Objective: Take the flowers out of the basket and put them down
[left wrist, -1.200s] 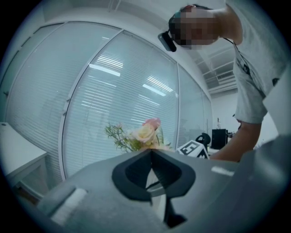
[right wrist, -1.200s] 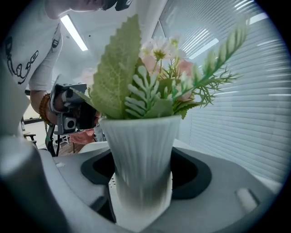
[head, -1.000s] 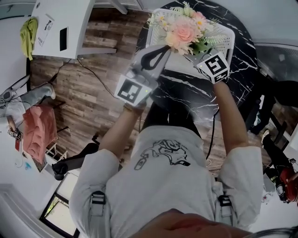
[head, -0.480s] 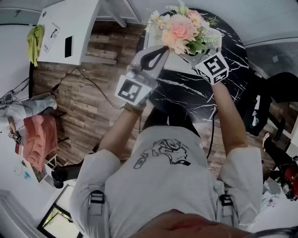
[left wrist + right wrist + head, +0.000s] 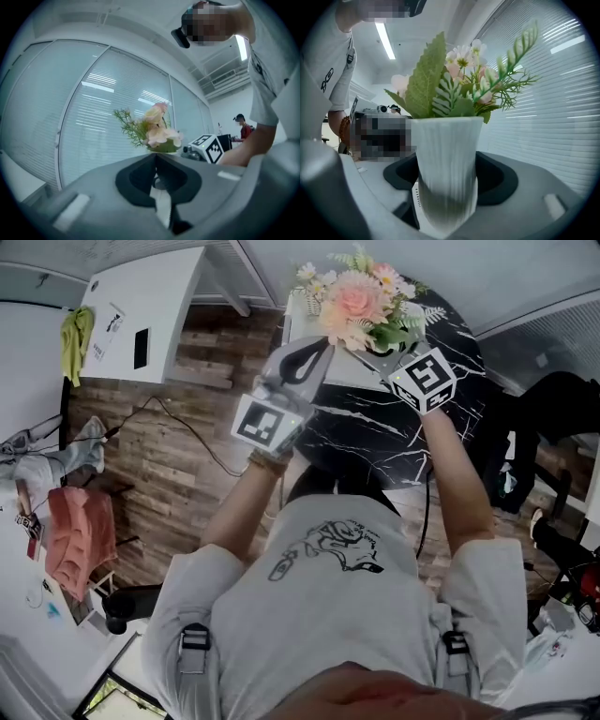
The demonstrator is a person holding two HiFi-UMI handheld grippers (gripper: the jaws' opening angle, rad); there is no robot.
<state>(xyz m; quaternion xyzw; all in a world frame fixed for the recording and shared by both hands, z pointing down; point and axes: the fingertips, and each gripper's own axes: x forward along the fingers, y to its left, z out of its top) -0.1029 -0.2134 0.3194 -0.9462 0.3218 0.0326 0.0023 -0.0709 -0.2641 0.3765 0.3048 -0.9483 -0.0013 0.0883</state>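
- The flowers (image 5: 361, 306) are raised higher than a second ago, above the table (image 5: 375, 427).
- Their vase (image 5: 447, 168) is pinched by the right gripper (image 5: 377, 354); the left gripper (image 5: 322, 341) is pressed together, empty.
- A light, top-heavy, likely slippery load is judged; the ribbed vase is best gripped, not the soft blooms.

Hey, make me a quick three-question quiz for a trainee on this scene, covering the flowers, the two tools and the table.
1. True or false: the right tool is clamped on the white ribbed vase that holds the flowers.
2. Pick one. The left tool has its jaws: A) closed together with nothing held, B) gripping a flower stem, C) spread wide open.
3. Fill the gap: the veined round table under the tools is ____ in colour.

Key: 1 true; 2 A; 3 black.
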